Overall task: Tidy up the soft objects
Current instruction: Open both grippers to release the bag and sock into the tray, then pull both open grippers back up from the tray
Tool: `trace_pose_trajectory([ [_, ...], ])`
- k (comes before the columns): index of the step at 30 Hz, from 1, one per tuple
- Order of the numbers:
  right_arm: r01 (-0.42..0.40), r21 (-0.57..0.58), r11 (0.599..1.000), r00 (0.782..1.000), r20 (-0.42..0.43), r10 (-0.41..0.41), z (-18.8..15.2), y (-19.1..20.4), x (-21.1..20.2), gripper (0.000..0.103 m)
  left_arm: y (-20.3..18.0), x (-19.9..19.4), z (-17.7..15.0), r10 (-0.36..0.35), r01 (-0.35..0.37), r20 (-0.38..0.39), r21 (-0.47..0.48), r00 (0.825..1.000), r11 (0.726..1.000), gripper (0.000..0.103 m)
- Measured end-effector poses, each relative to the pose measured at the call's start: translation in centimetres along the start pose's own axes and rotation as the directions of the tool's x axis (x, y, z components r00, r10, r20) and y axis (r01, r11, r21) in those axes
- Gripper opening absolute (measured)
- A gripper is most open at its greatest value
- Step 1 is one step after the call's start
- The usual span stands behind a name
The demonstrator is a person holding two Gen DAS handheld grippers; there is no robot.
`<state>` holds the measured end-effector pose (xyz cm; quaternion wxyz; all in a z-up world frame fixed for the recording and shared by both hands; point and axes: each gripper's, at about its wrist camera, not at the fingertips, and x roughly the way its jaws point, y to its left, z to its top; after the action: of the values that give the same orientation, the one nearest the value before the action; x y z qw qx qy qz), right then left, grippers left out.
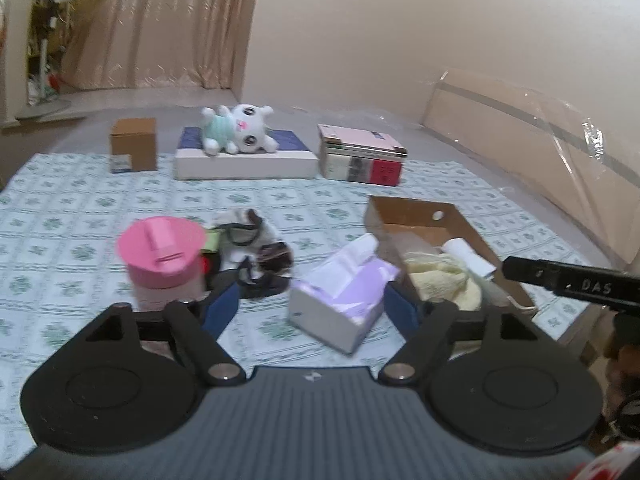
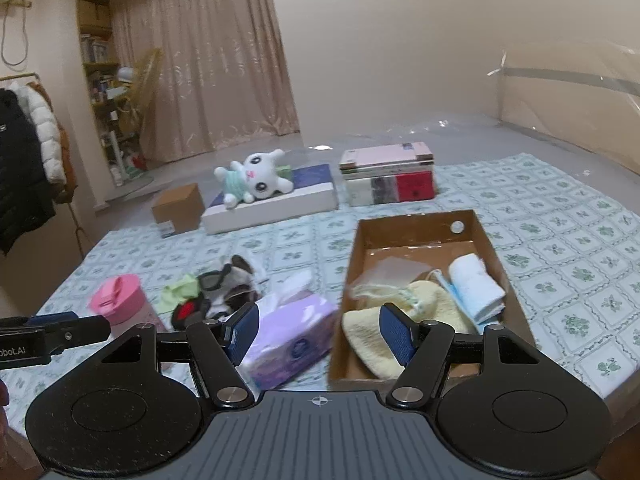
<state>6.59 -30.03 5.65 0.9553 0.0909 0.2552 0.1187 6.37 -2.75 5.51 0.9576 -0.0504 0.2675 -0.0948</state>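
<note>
Claws both spread, empty: left gripper (image 1: 310,306), right gripper (image 2: 320,330); we probably aim soft stuff into box (image 2: 412,226).

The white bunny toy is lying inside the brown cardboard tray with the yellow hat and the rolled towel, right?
Not quite. The bunny toy lies on the flat white box farther back, not in the cardboard tray. The yellow hat and rolled towel are in the tray. The right wrist view shows it.

A bedroom in a home.
A bed (image 2: 560,216) with patterned sheet is seen, curtains (image 2: 208,72), hung coats (image 2: 28,152) and a cluttered bookshelf (image 2: 98,52).
</note>
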Motion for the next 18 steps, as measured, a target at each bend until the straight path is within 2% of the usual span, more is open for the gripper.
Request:
trace_pose_trajectory([
  [9,-0.033,-0.037,0.999,0.999,-0.039,0.031,-1.4,2.6,0.0,0.067,2.9,-2.1,-1.5,0.077,-0.077,0.009,-0.018,0.997,0.997,0.082],
  [18,-0.045,-0.048,0.998,0.998,-0.053,0.042,-1.5,3.2,0.5,0.067,3.8,-2.2,-1.8,0.076,-0.076,0.005,-0.027,0.997,0.997,0.082],
])
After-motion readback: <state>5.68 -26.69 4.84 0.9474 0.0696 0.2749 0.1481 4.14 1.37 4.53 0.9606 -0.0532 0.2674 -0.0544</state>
